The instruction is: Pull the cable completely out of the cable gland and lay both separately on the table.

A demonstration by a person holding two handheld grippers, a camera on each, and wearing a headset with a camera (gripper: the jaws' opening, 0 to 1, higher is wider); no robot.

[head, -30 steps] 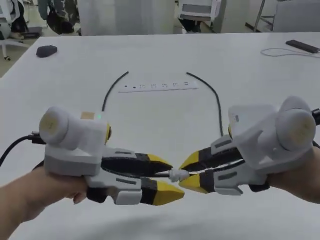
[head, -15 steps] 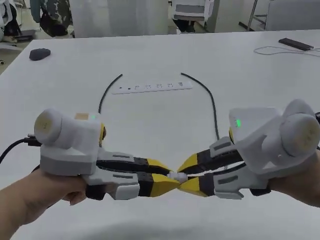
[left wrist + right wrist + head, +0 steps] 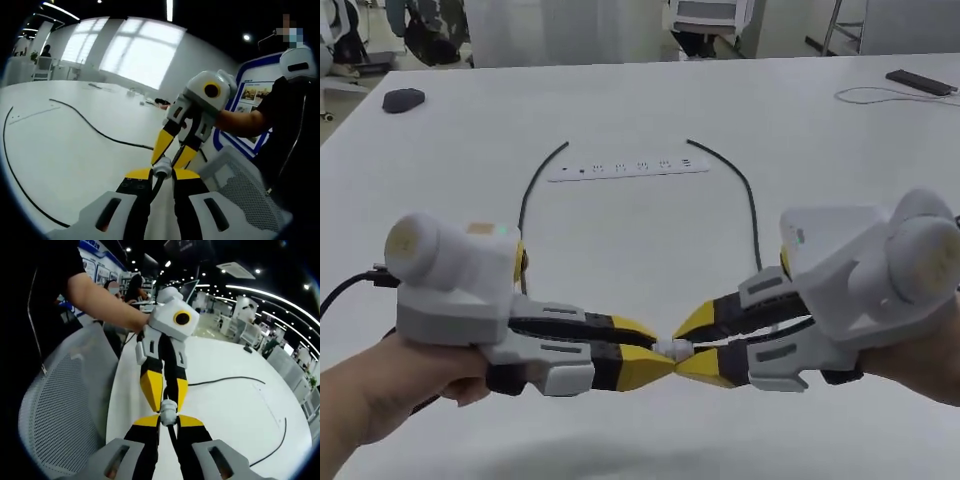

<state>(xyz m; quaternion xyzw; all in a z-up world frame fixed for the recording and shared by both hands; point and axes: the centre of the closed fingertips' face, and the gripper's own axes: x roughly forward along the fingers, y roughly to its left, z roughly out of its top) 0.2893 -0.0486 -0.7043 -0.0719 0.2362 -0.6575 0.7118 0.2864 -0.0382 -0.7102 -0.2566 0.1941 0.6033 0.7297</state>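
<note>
A small white cable gland hangs in the air between the two gripper tips, low over the white table. A black cable runs through the gland and back between the jaws on both sides. My left gripper comes in from the left and is shut on the cable right beside the gland. Facing it from the right, my right gripper is shut on the gland at its tips. The two grippers meet nose to nose.
A white power strip lies farther back on the table, with black cables curving down on either side of it. At the far left sits a dark mouse, and a dark flat device lies far right. A mesh chair stands behind the person.
The left gripper's jaws stood open around the cable a second ago. They have since shut beside the gland and moved in against the right gripper's tips.
</note>
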